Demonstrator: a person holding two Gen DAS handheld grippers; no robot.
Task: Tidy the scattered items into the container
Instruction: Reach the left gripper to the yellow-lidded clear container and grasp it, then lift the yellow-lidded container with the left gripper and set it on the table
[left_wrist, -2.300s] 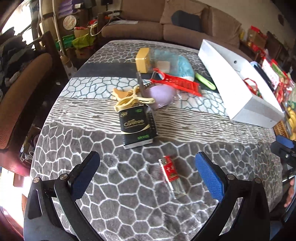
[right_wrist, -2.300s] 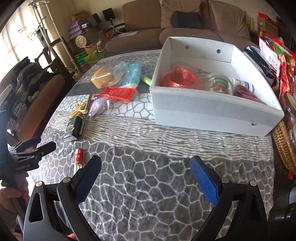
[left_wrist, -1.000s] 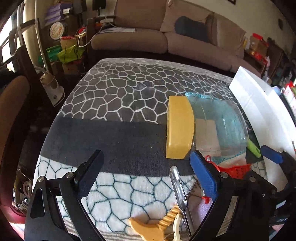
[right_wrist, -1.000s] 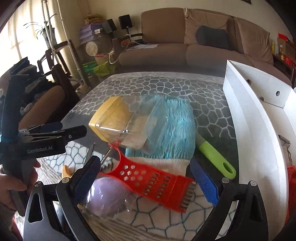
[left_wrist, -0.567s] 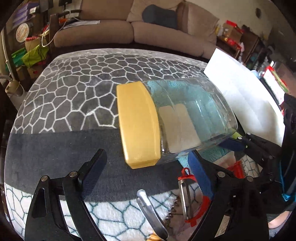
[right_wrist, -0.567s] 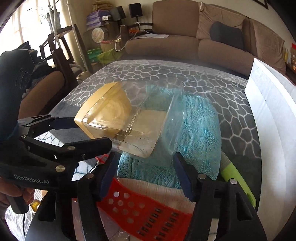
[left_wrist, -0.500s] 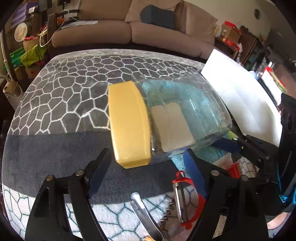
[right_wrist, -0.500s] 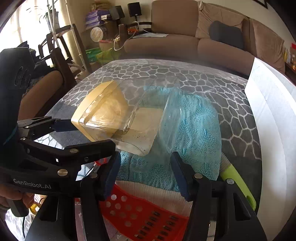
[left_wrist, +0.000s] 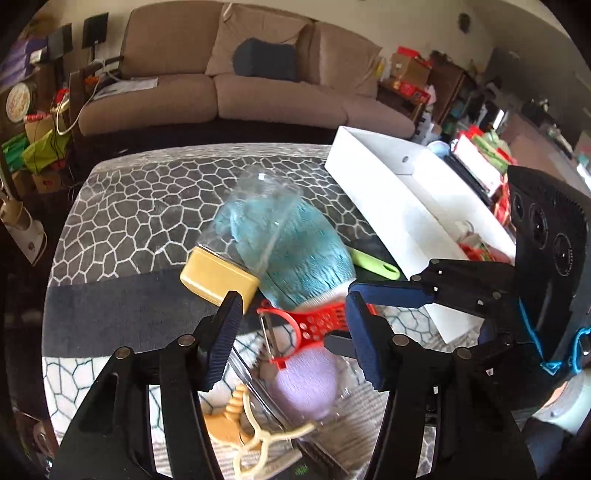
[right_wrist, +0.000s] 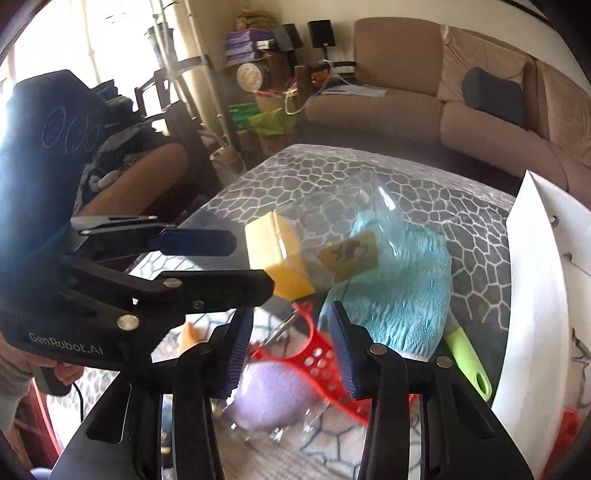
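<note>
A clear plastic jar with a yellow lid (left_wrist: 218, 278) lies tipped on the table against a teal cloth (left_wrist: 295, 247); it also shows in the right wrist view (right_wrist: 280, 258). My left gripper (left_wrist: 291, 332) is half closed and empty, just short of the lid. My right gripper (right_wrist: 288, 354) is also narrowed and empty, below the jar. A red grater (left_wrist: 317, 321), a peeler (left_wrist: 267, 338) and a lilac pouch (left_wrist: 306, 380) lie between the fingers. The white box (left_wrist: 417, 221) stands to the right.
A green-handled tool (right_wrist: 467, 360) lies between the cloth and the box wall (right_wrist: 532, 295). A yellow corkscrew-like tool (left_wrist: 236, 428) lies near the front. A sofa (left_wrist: 240, 92) and clutter stand beyond the table.
Both grippers have drawn back and up from the jar, and their jaws have narrowed. The jar has tipped and turned, lid now toward me.
</note>
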